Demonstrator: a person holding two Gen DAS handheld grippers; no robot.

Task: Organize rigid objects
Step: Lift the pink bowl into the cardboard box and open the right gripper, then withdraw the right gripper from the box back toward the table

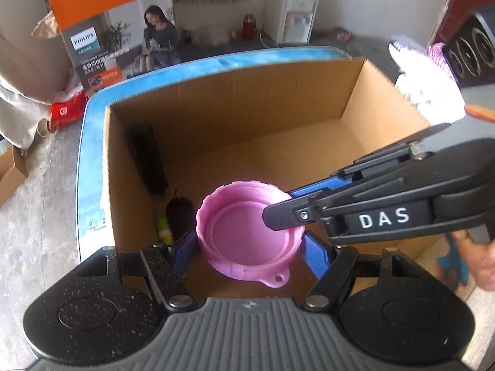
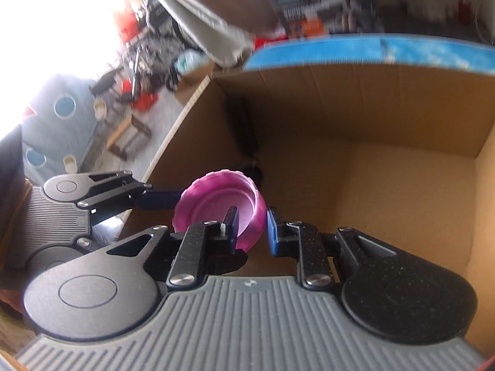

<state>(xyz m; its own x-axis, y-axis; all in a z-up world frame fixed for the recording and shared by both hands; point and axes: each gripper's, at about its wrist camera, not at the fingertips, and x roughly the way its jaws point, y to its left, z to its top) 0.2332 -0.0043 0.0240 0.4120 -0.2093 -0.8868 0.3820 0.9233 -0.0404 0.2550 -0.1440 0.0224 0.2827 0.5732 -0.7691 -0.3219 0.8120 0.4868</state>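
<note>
A pink plastic lid (image 1: 250, 235) with a small ring tab is held over the open cardboard box (image 1: 278, 105). My left gripper (image 1: 250, 247) is shut on the pink lid, its blue pads against both sides. My right gripper (image 1: 289, 207) reaches in from the right, one finger inside the lid and one outside its wall. In the right wrist view the lid (image 2: 216, 207) sits with its near wall between my right gripper's (image 2: 252, 225) fingers; the outer pad stands slightly apart from the wall. The left gripper (image 2: 130, 198) holds it from the left.
Inside the box a long black object (image 1: 148, 160) leans on the left wall, with a dark key-fob shape (image 1: 179, 213) and a small green-yellow item (image 1: 162, 228) below. The box sits on a blue-edged surface (image 1: 89, 160). A Philips carton (image 1: 117, 31) stands behind.
</note>
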